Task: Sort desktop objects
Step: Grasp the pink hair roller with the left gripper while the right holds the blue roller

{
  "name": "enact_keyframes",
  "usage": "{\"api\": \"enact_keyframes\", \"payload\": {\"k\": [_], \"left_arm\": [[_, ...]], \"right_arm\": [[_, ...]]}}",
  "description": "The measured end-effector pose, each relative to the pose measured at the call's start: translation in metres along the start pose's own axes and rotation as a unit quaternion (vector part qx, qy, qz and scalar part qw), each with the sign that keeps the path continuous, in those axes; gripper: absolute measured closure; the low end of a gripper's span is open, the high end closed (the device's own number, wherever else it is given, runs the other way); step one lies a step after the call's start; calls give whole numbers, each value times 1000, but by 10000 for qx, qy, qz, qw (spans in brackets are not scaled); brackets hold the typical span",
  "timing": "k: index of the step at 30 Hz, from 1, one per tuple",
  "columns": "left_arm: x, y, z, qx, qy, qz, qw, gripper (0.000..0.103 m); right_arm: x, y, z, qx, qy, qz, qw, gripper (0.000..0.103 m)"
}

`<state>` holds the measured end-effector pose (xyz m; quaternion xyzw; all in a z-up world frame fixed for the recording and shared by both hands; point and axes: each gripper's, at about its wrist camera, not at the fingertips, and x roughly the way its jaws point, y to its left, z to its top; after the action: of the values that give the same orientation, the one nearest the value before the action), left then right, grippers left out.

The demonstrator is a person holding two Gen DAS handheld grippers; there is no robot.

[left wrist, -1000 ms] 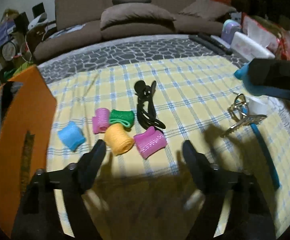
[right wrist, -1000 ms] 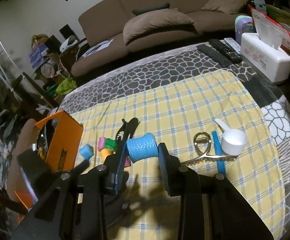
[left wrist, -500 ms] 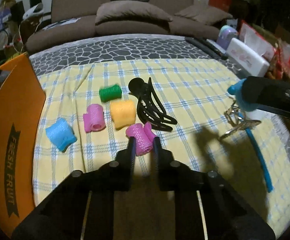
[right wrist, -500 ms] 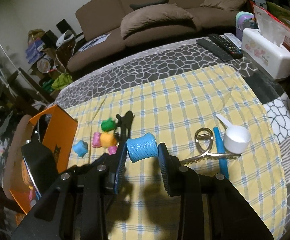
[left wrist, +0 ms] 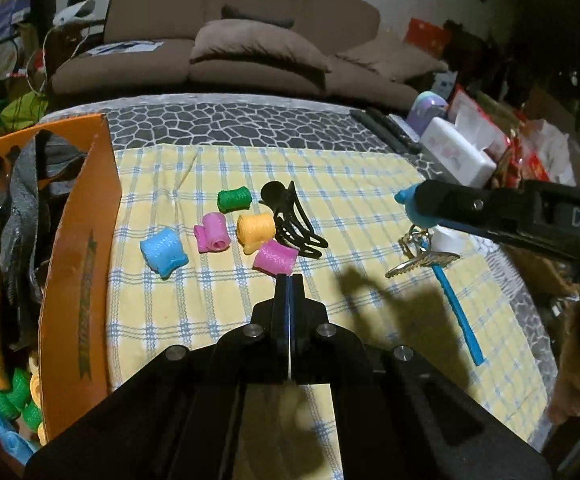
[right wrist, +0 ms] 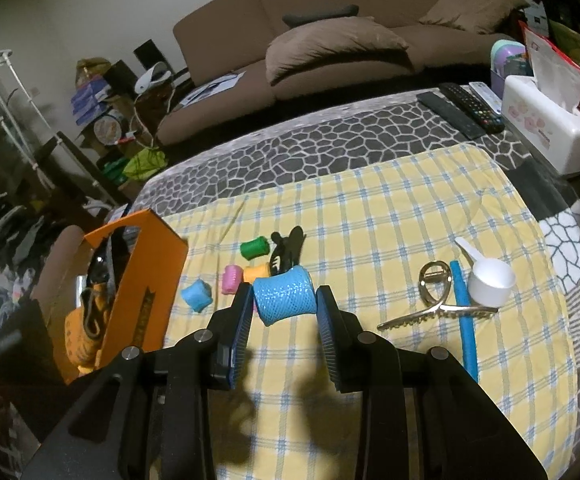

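the left gripper (left wrist: 290, 280) has snapped fully closed on nothing; the magenta roller (left wrist: 275, 257) it went for lies just beyond its tips, so that grab missed. the right gripper (right wrist: 283, 306) stays clamped on 1 blue roller (right wrist: 285, 298), ready for the orange box (right wrist: 145, 280).

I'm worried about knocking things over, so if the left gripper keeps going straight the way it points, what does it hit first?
Most likely the magenta roller, which lies just beyond the shut tips of the left gripper. The black hair claw sits right behind it. Depth is hard to judge here.
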<state>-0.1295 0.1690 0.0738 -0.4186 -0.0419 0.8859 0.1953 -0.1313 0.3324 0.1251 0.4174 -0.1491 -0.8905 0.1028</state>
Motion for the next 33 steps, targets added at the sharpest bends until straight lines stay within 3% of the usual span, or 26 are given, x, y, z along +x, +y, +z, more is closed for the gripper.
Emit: {"api": "enact_keyframes", "payload": {"k": [3,5,6,8,13,14,15,20,21,24,29,33], "left_arm": [[13,1,-3,71,91,164,9998,100],[27,4,-7,3,222,266,9994,86],[32,5,-9,-20,238,331,9992,71],[41,5,-10,-7,197,408,9990,62],[55,8,-11,43,207,391,9990,64],[56,10,-13,22,242,309,9992,70],[56,13,-14,-36,255,221,9994,98],[32,38,-2,-790,38,-354,9962,100],[28,40,1,-878,-34,-448,9951,93],[29,27,6,-541,-174,-262,9980,52],[58,-6,1,515,11,161,9985,48],[80,-16,2,697,154,342,9969,49]], "right_arm": [[2,-2,-2,17,47,-23,10000,71],[4,-4,-3,21,77,-41,10000,71],[5,-6,-2,26,86,-53,9999,71],[7,-8,-2,48,101,-64,9999,71],[15,-9,-4,13,177,-82,9998,71],[16,-9,-4,3,193,-89,9998,71],[18,-9,-4,-4,215,-90,9997,71],[18,-9,-5,32,225,-50,9997,71],[17,-9,-5,33,209,-35,9998,71],[14,-8,-4,5,178,-15,9998,71],[15,-11,-5,46,207,-62,9998,71],[17,-15,-4,59,221,-127,9997,71]]}}
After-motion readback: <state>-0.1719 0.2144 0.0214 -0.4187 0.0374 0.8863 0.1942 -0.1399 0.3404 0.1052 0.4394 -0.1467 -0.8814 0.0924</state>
